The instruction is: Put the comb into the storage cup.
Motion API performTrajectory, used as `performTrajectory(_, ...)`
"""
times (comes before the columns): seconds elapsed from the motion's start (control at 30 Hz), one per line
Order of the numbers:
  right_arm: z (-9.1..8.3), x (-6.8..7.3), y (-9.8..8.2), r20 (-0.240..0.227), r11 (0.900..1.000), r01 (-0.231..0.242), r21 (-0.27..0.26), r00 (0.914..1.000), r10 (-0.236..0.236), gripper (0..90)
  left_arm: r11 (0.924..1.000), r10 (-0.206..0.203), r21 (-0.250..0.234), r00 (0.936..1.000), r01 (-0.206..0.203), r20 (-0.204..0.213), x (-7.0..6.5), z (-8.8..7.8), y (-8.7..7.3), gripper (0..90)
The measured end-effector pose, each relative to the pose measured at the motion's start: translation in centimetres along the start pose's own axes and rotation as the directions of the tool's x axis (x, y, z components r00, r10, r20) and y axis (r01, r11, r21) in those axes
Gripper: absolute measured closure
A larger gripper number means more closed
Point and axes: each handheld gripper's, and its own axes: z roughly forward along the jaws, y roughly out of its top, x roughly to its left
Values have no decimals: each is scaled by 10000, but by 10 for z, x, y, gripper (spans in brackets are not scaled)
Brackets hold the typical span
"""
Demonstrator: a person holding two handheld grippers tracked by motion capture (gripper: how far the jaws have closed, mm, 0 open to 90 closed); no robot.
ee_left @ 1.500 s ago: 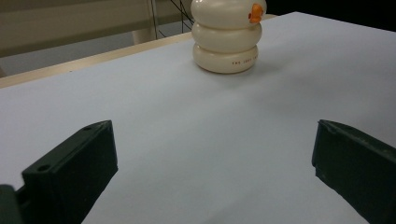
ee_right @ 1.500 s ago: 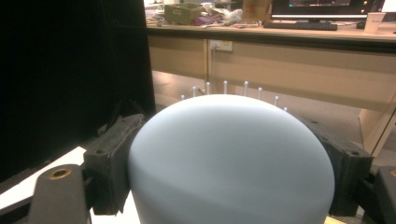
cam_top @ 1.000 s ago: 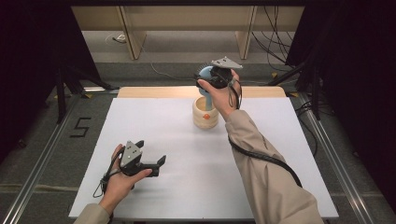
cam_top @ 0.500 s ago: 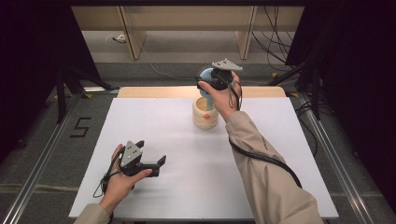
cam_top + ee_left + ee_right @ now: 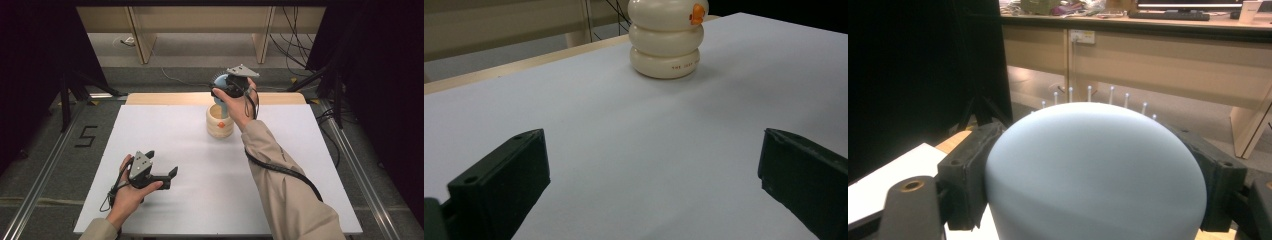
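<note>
Nothing has shifted over the last second: the right gripper (image 5: 223,90) stays clamped on the blue brush (image 5: 1095,172), held above the cream holder (image 5: 219,121). The left gripper (image 5: 170,175) rests spread and empty. Insertion remains pending.

A glossy cream holder (image 5: 666,37) stands on matt white tabletop (image 5: 150,135); the blue brush back (image 5: 1095,170) looks smooth plastic.

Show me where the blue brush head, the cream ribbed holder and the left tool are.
blue brush head (image 5: 1095,170): right gripper view, its rounded back between the jaws.
cream ribbed holder (image 5: 666,40): left gripper view, its middle ring.
left tool (image 5: 170,176): high view, midway between its open fingertips.
</note>
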Motion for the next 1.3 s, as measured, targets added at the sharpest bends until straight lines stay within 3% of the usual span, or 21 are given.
performTrajectory(1.3, 3, 0, -7, -68, 9999, 138, 103, 9999, -137, 214, 10000, -12, -11, 10000, 12, 4, 0, 1, 0, 0)
